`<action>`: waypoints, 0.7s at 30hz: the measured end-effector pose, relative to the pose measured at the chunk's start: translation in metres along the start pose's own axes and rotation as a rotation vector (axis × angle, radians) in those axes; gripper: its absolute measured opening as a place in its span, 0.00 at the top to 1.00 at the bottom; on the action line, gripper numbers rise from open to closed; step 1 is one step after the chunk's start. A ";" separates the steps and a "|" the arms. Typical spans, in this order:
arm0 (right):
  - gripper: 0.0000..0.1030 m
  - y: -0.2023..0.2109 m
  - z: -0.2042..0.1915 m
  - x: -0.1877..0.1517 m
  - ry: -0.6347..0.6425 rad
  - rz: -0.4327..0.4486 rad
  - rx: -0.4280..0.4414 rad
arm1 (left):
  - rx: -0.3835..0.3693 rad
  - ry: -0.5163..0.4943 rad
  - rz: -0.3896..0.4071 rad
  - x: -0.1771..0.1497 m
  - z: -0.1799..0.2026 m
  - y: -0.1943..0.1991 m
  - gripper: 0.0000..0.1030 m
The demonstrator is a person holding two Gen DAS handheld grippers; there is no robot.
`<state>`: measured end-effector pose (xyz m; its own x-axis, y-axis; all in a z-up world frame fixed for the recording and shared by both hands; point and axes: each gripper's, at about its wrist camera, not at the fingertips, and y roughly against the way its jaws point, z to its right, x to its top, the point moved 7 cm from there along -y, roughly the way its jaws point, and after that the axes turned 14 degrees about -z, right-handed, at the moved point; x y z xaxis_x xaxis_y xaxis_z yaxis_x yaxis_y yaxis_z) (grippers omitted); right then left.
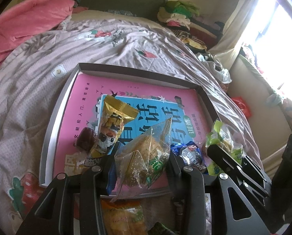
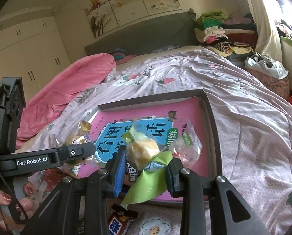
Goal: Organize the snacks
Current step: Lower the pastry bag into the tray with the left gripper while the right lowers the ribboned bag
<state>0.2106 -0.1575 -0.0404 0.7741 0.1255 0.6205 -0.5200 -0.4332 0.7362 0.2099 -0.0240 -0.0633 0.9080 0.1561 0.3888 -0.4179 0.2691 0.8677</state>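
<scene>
Pink card lines the shallow box [image 1: 55,115] on the bed [image 1: 28,90]; its print is partly hidden by a yellow snack packet [image 1: 112,125], a brown sweet [image 1: 86,139] and a blue-wrapped sweet [image 1: 191,153]. My left gripper [image 1: 140,162] pinches a clear-wrapped pastry [image 1: 146,154]. My right gripper [image 2: 146,168] pinches a green-wrapped cake [image 2: 144,152]. Only the right view shows a hand [image 2: 1,205] and a dark candy bar [image 2: 118,223], cut off at the near edge.

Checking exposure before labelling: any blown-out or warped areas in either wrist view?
Left wrist: window at right blown to white, fisheye bends the tray rim, dark corner vignette. Right wrist: glare at top right, snacks evenly lit and readable.
</scene>
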 end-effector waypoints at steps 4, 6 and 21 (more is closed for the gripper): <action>0.66 -0.002 0.003 -0.001 -0.001 -0.002 -0.023 | 0.005 0.001 -0.005 0.001 0.000 -0.002 0.59; 0.66 -0.003 0.005 -0.001 -0.011 -0.005 -0.032 | 0.008 0.000 -0.007 0.001 0.000 -0.003 0.59; 0.66 -0.010 0.024 -0.003 -0.065 -0.024 -0.065 | 0.031 -0.005 -0.037 0.002 0.001 -0.014 0.59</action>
<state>0.2226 -0.1743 -0.0561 0.8071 0.0762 0.5854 -0.5217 -0.3720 0.7678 0.2179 -0.0288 -0.0742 0.9229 0.1418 0.3580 -0.3831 0.2449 0.8906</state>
